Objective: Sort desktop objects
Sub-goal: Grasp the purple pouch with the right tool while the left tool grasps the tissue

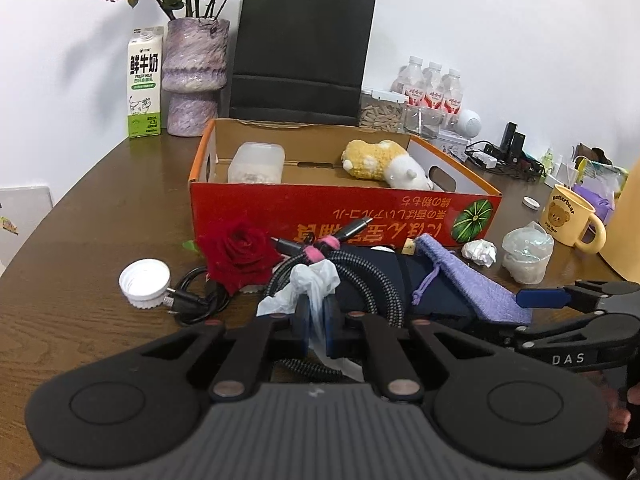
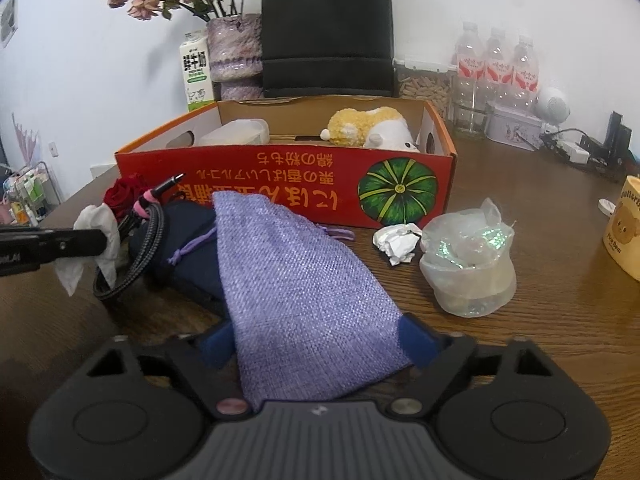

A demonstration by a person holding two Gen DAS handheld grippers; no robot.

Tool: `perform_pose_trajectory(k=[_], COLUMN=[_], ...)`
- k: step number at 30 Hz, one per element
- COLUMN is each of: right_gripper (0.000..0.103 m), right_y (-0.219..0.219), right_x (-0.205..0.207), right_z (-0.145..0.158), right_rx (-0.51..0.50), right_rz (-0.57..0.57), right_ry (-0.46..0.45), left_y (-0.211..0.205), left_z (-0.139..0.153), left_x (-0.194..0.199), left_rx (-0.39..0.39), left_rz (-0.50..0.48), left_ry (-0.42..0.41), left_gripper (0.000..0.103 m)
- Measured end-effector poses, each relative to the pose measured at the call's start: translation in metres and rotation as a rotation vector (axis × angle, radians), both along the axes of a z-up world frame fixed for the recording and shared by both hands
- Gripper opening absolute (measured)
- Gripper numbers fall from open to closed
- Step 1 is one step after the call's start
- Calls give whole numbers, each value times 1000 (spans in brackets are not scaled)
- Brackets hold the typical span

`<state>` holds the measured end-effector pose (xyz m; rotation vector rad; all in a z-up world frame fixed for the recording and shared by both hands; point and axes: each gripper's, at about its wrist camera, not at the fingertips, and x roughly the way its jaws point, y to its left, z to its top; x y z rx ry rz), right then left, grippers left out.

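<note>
The left gripper (image 1: 316,312) is clamping a crumpled white tissue (image 1: 308,284) above the braided cable (image 1: 372,280). The right gripper (image 2: 316,340) is standing with jaws apart, straddling the purple drawstring pouch (image 2: 296,280) lying before the red cardboard box (image 2: 280,184); whether its pads are touching cannot be told.

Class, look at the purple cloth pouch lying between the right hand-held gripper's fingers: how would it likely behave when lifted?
The pouch is woven cloth lying flat and creased, so it would probably sag and fold rather than hold its shape. It looks nearly empty, so likely light. Its drawstring trails over the dark case and may drag or snag there.
</note>
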<state>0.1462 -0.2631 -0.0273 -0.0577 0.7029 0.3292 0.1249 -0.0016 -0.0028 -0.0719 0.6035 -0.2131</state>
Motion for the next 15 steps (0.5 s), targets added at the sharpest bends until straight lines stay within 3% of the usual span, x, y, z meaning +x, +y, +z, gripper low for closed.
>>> perform_pose_trajectory(k=[2, 6, 10, 11, 15], right_gripper=[59, 39, 6, 2, 2], right_y=[-2, -5, -6, -6, -6], right_x=[-4, -8, -10, -10, -15], right_z=[1, 2, 3, 3, 5], right_rx=[-8, 3, 36, 41, 47], right_rz=[6, 26, 43, 42, 22], right_ry=[-8, -14, -7, -6, -28], left_y=[2, 1, 0, 0, 2], left_z=[0, 0, 0, 1, 4], left_x=[-1, -2, -5, -6, -10], left_rx=[-2, 2, 5, 6, 4], left_rz=[4, 8, 7, 8, 10], left_ry=[2, 2, -1, -3, -15], left_gripper=[7, 7, 8, 8, 8])
